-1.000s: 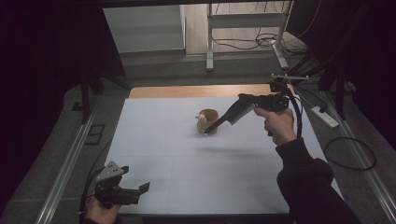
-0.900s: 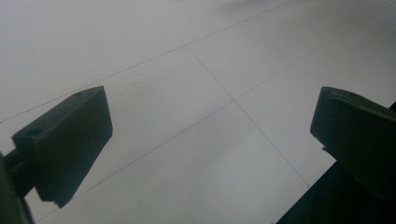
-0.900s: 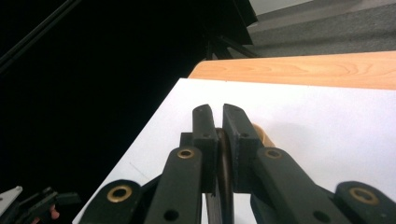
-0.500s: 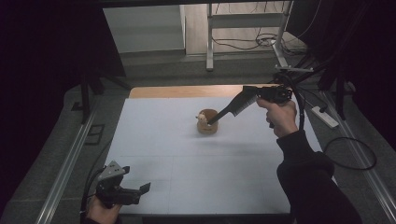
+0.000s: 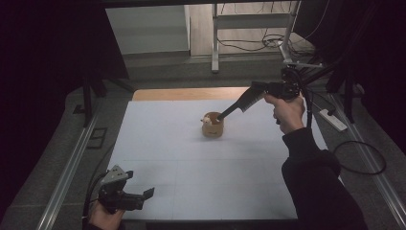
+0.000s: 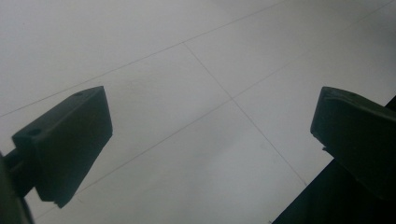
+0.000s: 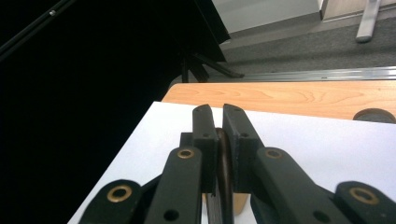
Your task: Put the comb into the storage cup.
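Observation:
A small round wooden cup (image 5: 212,128) stands near the middle of the white tabletop (image 5: 191,163), with something pale (image 5: 207,121) inside it. My right gripper (image 5: 221,115) reaches down to it from the right and is shut on its rim. In the right gripper view the jaws (image 7: 218,109) pinch a thin brown rim (image 7: 224,161), with the cup's light wood (image 7: 240,203) below. My left gripper (image 5: 148,192) rests at the near left corner of the table. It is open (image 6: 210,112), with bare white surface between its jaws.
A strip of bare wood (image 5: 191,93) runs along the table's far edge. Metal rails (image 5: 67,167) flank the table. A power strip (image 5: 332,120) and a looped cable (image 5: 359,158) lie on the floor at the right. A metal frame (image 5: 215,48) stands behind.
My right hand has shifted slightly up and to the right while holding the cup's rim. The cup looked tilted before and now stands upright. The left gripper has stayed in place.

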`<state>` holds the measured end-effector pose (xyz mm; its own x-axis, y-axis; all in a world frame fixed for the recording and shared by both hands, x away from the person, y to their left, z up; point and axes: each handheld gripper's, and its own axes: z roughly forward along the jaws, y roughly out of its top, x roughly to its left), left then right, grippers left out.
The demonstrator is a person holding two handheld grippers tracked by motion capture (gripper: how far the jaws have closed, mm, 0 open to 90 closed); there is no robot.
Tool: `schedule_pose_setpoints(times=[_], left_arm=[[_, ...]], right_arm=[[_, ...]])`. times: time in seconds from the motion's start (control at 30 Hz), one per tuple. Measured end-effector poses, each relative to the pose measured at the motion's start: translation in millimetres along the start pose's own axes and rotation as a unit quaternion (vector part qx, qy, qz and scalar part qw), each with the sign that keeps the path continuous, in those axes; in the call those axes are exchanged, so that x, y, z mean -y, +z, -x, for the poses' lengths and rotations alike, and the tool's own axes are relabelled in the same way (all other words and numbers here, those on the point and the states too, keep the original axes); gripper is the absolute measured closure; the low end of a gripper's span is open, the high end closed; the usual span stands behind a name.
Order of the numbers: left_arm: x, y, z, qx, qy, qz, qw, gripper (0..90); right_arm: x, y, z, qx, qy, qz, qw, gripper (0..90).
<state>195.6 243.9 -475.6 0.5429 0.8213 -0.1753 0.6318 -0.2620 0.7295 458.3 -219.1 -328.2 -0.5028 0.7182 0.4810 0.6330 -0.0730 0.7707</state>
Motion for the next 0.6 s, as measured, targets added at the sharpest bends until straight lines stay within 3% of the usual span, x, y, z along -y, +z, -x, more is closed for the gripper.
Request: schedule_pose_setpoints(times=[0.6], left_arm=[[0.0, 0.3, -0.9, 0.002, -0.003, -0.001, 1.0, 0.0]], right_arm=[[5.1, 33.7, 2.4, 0.018, 0.0, -0.009, 0.9998, 84.2]])
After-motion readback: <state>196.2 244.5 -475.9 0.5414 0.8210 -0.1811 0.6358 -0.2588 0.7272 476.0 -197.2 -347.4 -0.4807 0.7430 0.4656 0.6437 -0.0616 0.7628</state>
